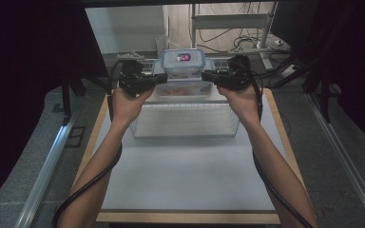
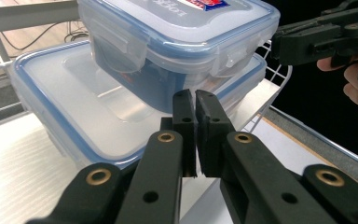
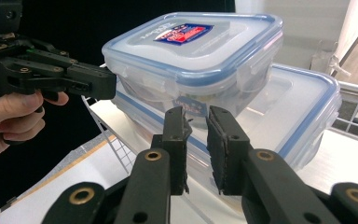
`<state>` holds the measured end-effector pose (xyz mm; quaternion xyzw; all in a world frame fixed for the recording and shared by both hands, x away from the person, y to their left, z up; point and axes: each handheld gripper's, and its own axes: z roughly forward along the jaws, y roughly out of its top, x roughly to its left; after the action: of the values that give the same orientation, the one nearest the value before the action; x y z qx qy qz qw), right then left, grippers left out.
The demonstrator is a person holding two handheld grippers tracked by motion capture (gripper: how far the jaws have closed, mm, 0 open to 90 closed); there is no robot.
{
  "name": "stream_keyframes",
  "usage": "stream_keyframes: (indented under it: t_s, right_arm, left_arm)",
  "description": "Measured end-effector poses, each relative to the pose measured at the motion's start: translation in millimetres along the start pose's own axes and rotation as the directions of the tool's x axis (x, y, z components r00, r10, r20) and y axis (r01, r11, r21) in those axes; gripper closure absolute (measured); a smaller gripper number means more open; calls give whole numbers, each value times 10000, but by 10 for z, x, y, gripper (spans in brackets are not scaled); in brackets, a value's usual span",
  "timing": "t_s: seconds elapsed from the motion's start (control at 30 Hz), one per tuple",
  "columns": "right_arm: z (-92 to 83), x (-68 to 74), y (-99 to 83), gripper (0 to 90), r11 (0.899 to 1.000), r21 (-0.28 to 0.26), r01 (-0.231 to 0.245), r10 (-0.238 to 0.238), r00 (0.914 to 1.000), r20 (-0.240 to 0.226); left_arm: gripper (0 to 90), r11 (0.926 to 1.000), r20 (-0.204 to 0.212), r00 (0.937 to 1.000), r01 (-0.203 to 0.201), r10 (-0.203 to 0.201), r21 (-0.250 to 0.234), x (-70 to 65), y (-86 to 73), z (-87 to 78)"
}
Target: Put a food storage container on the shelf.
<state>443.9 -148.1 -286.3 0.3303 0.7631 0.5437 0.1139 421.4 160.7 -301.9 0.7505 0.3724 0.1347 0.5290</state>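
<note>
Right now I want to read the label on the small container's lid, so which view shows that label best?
The right gripper view: the label lies whole and closest on the small container. In the left gripper view the label is cut off by the top edge. In the high view it is a tiny blur.

Small container [image 3: 193,51]: clear glossy plastic, blue seal rim, printed glossy label. Large container [image 2: 74,98] under it: same plastic, frosted lid. Basket [image 1: 185,121]: thin white-coated wire. Tongs [image 2: 196,135]: matt black plastic, brass-coloured rivets. Tabletop [image 1: 185,175]: matt pale sheet, wood-look edge.
</note>
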Motion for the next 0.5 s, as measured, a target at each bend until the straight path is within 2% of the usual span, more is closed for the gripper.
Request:
stream_keyframes:
  t_s: [0.07, 0.13, 0.3, 0.5]
  right_arm:
    - [7, 0, -22, 754, 10000, -8, -7, 7, 10000, -53]
    - [4, 13, -53, 725, 10000, -7, -15, 15, 9999, -143]
    - [-26, 74, -179, 607, 9999, -90, 110, -114, 9992, -372]
    - [-73, 194, -386, 473, 9983, -87, 568, -571, 9977, -377]
  left_arm:
    - [844, 10000, 41, 10000, -56, 56, -2, -21, -10, -21]
    - [797, 9995, 9, 9995, -327, 326, 55, -85, -40, -55]
    - [583, 9953, -223, 9951, -961, 964, 124, -242, -165, -106]
    - [373, 9901, -266, 9898, -1400, 1403, 112, -379, -382, -131]
